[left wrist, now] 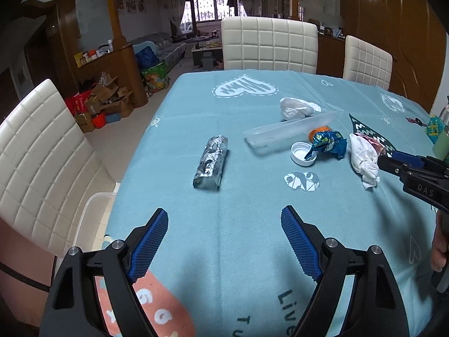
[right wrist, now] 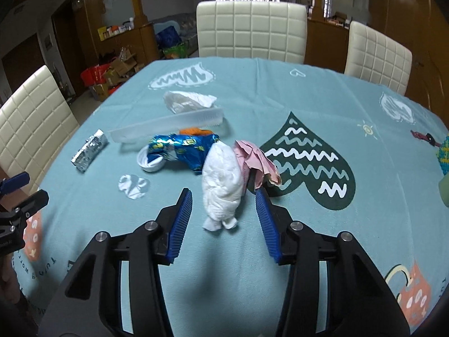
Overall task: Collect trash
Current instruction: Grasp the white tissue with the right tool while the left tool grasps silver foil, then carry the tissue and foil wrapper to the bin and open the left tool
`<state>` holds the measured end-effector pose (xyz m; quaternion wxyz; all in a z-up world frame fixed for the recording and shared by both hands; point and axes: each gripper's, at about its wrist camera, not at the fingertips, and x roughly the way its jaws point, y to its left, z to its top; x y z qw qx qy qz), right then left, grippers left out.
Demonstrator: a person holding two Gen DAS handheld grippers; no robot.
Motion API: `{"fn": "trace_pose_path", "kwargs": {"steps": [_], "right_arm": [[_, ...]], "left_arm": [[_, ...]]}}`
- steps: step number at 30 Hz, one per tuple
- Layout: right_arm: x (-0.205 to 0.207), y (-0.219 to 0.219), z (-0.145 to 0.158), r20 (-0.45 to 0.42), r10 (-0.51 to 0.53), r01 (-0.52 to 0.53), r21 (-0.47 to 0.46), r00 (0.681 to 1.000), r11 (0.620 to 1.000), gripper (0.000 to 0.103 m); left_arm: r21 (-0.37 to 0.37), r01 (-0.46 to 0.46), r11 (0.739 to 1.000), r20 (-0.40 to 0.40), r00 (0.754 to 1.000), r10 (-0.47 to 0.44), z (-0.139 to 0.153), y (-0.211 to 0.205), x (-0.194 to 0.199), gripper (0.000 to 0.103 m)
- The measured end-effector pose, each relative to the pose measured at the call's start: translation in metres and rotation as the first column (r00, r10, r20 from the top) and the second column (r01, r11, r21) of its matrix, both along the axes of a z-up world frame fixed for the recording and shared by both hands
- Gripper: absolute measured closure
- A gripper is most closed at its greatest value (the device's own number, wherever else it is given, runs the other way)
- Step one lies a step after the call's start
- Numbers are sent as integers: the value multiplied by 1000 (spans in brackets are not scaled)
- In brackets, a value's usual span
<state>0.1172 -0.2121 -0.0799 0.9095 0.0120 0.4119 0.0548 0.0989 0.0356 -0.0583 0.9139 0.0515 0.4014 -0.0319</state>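
Note:
Trash lies on the blue tablecloth [left wrist: 238, 247]: a silver foil wrapper [left wrist: 211, 163], a clear plastic tray [left wrist: 289, 133], a white cap [left wrist: 303, 154], a blue foil wrapper [left wrist: 327, 143], a crumpled clear bag [left wrist: 297, 108] and a white tissue wad [right wrist: 223, 185] with pink paper [right wrist: 255, 157] beside it. My right gripper [right wrist: 222, 196] straddles the tissue wad; its pads stand a little apart from it. My left gripper [left wrist: 224, 212] hangs open over bare cloth, short of the foil wrapper, with nothing between its fingers.
White quilted chairs [left wrist: 269, 45] stand at the far side and one [left wrist: 36, 154] at the left. A clear plastic bin [left wrist: 92, 213] sits off the table's left edge. A green cup [right wrist: 444, 191] and a knitted item [right wrist: 443, 157] are at the right edge.

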Motion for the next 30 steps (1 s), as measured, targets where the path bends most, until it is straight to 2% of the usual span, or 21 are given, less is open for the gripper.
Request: {"fn": "trace_pose_path", "kwargs": {"steps": [7, 11, 13, 14, 15, 19, 22, 23, 25, 26, 30], "right_arm": [[24, -4, -21, -57, 15, -12, 43, 998, 999, 53], [39, -2, -30, -79, 17, -13, 48, 997, 999, 54], [44, -2, -33, -89, 18, -13, 57, 996, 998, 54], [45, -2, -33, -90, 17, -12, 61, 996, 998, 57], [46, -2, -33, -89, 17, -11, 63, 996, 998, 63], [45, 2, -33, -75, 28, -23, 60, 997, 998, 70], [41, 7, -32, -59, 41, -39, 35, 997, 999, 72], [40, 9, -31, -56, 45, -43, 33, 997, 999, 72], [39, 11, -29, -60, 50, -47, 43, 997, 998, 72], [39, 11, -28, -61, 51, -48, 48, 997, 998, 72], [31, 9, -22, -53, 49, -45, 68, 997, 997, 71]], "left_arm": [[-26, -48, 998, -78, 996, 46, -16, 7, 35, 22], [42, -67, 997, -72, 995, 70, -26, 8, 59, 22], [54, -76, 996, -75, 994, 80, -31, 12, 69, 22], [54, -80, 995, -77, 993, 84, -33, 14, 75, 22], [52, -84, 995, -80, 993, 88, -35, 16, 81, 22], [30, -86, 996, -90, 992, 88, -43, 20, 94, 22], [-11, -83, 996, -128, 989, 81, -53, 22, 100, 23], [-30, -84, 996, -121, 989, 79, -53, 24, 98, 29], [-28, -65, 997, -112, 992, 61, -50, 21, 95, 53], [-28, -55, 998, -114, 992, 52, -49, 19, 93, 72], [-21, -6, 1000, -105, 994, 4, -44, 8, 79, 78]]}}
